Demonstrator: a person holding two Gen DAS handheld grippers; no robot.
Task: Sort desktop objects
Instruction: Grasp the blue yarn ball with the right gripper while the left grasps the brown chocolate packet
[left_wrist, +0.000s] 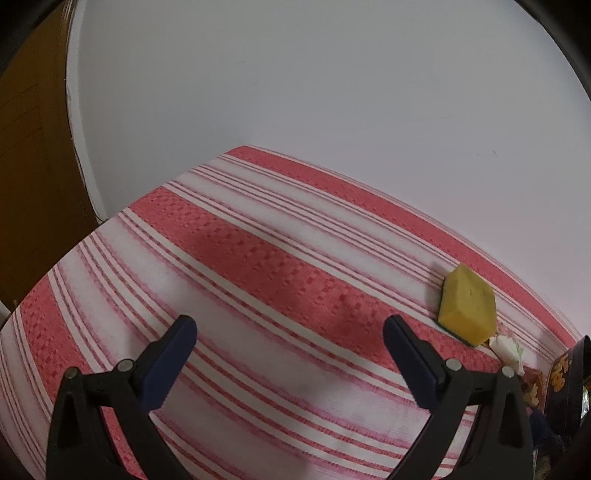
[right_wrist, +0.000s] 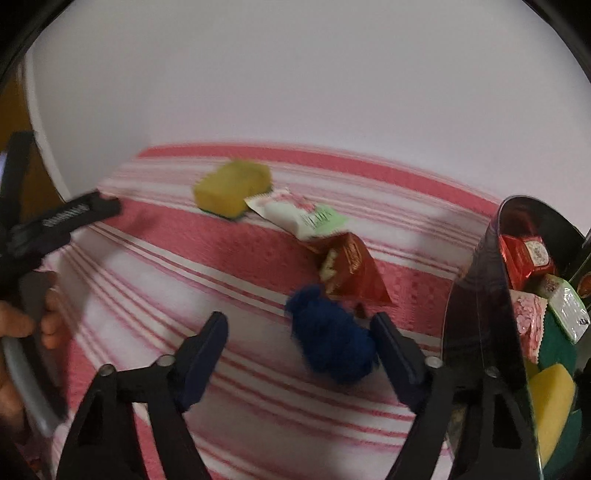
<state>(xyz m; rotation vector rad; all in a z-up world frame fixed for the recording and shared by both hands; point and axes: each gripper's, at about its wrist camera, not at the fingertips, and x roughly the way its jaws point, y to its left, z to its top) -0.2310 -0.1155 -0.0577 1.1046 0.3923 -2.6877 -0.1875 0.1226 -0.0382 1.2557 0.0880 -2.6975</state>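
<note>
Right wrist view: right gripper (right_wrist: 297, 334) gapes wide and empty, fuzzy blue yarn ball (right_wrist: 330, 338) beside its right finger, likely next for the dark bin (right_wrist: 476, 295).
Left wrist view: left gripper (left_wrist: 290, 332) wide open, empty, waiting above the red-striped tablecloth (left_wrist: 258, 266).

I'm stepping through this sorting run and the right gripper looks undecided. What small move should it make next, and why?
Probably ease the right gripper forward and slightly right, then close on the blue pom-pom. It is open and empty, and the pom-pom lies loose on the cloth just off its right finger, nearest of the unsorted items, beside the bin.
</note>
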